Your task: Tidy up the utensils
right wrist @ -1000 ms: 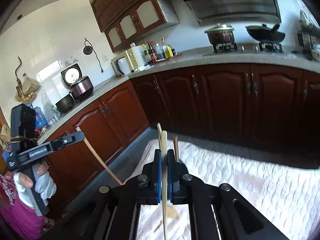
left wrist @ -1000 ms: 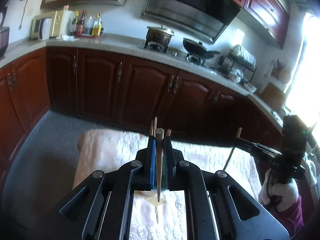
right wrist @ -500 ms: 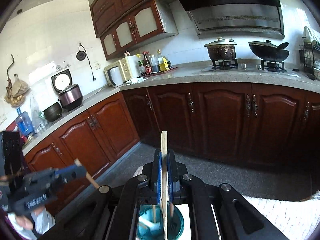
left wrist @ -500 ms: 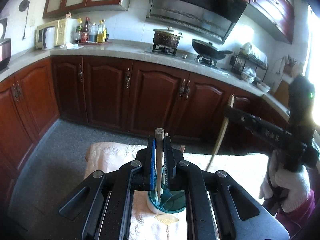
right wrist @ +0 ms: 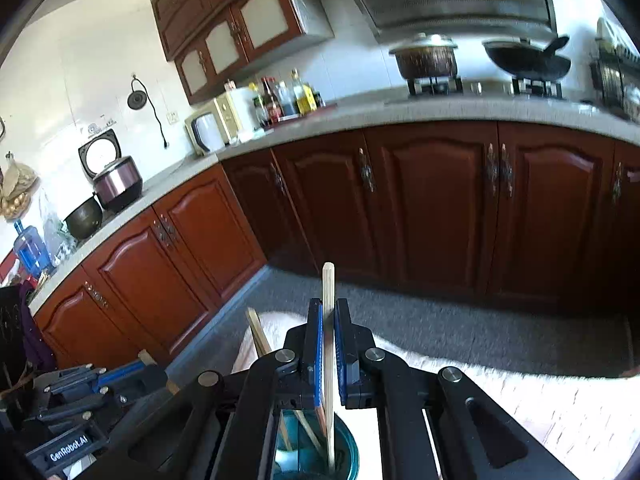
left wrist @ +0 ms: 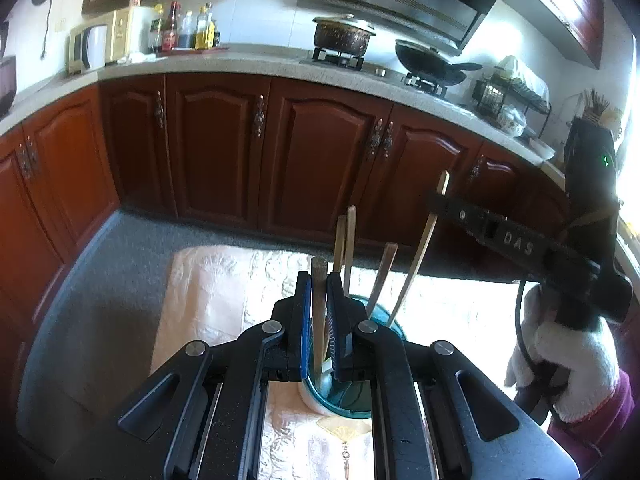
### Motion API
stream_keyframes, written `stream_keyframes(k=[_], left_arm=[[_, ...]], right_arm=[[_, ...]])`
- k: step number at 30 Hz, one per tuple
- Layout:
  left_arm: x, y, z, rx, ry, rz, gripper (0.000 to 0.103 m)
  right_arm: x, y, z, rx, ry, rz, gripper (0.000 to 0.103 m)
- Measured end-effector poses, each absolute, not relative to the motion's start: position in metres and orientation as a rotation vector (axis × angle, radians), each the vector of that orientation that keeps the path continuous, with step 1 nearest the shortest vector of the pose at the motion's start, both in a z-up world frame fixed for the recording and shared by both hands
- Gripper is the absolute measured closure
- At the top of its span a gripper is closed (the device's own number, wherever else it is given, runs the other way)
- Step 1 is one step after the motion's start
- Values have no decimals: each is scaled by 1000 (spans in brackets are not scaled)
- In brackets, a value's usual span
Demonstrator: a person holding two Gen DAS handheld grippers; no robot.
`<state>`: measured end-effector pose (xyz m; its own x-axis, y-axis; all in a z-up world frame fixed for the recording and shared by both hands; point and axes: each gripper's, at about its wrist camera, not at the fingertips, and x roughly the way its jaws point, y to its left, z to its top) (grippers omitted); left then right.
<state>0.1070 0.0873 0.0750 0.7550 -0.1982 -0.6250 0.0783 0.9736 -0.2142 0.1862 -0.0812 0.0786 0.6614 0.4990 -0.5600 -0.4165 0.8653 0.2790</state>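
Observation:
My left gripper (left wrist: 319,284) is shut on a dark wooden-handled utensil (left wrist: 319,312) that stands upright, its lower end inside a teal cup (left wrist: 352,404) on the cloth-covered table (left wrist: 208,292). Other wooden handles (left wrist: 346,240) lean in the cup. My right gripper (right wrist: 328,308) is shut on a pale chopstick (right wrist: 328,344), whose tip dips into the teal cup (right wrist: 348,456). In the left wrist view the right gripper (left wrist: 434,202) comes in from the right, its chopstick (left wrist: 420,256) slanting down to the cup. The left gripper (right wrist: 148,372) shows at lower left in the right wrist view.
A white-gloved hand (left wrist: 560,360) holds the right gripper. Dark red cabinets (left wrist: 328,160) and a counter with a pot (left wrist: 344,34) and a wok (left wrist: 428,66) run behind. Grey floor (left wrist: 100,280) lies past the table's far edge.
Both grippers have come down and closer together over the table. The teal cup has come into view under the fingers, and both held utensils now reach into it.

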Motion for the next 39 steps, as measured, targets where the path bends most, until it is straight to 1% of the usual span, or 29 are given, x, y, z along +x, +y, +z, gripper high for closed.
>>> stream_keyframes(k=[5, 12, 14, 16, 17, 18, 20, 24, 26, 28, 39], left_arm=[[109, 87, 66, -188, 719, -149, 96], [107, 88, 67, -190, 713, -137, 96], [108, 89, 67, -203, 714, -131, 96], [109, 91, 66, -214, 723, -130, 95], [108, 93, 65, -215, 723, -130, 93], [108, 93, 65, -213, 723, -127, 91], [107, 94, 65, -211, 724, -125, 80], [106, 94, 66, -206, 724, -121, 75], [104, 93, 66, -204, 722, -118, 65], [101, 92, 66, -204, 721, -113, 61], [87, 88, 69, -174, 705, -82, 61]], right_arm=[[186, -78, 62, 125, 721, 533, 98], [191, -79, 44, 123, 800, 545, 98], [191, -81, 42, 131, 807, 543, 93], [189, -82, 40, 136, 816, 546, 71], [187, -83, 40, 136, 819, 547, 70], [186, -83, 39, 130, 823, 549, 70], [183, -83, 39, 114, 825, 547, 70], [178, -86, 37, 115, 839, 549, 70], [173, -88, 37, 115, 840, 549, 70], [168, -89, 38, 111, 838, 552, 70], [142, -91, 38, 95, 836, 554, 69]])
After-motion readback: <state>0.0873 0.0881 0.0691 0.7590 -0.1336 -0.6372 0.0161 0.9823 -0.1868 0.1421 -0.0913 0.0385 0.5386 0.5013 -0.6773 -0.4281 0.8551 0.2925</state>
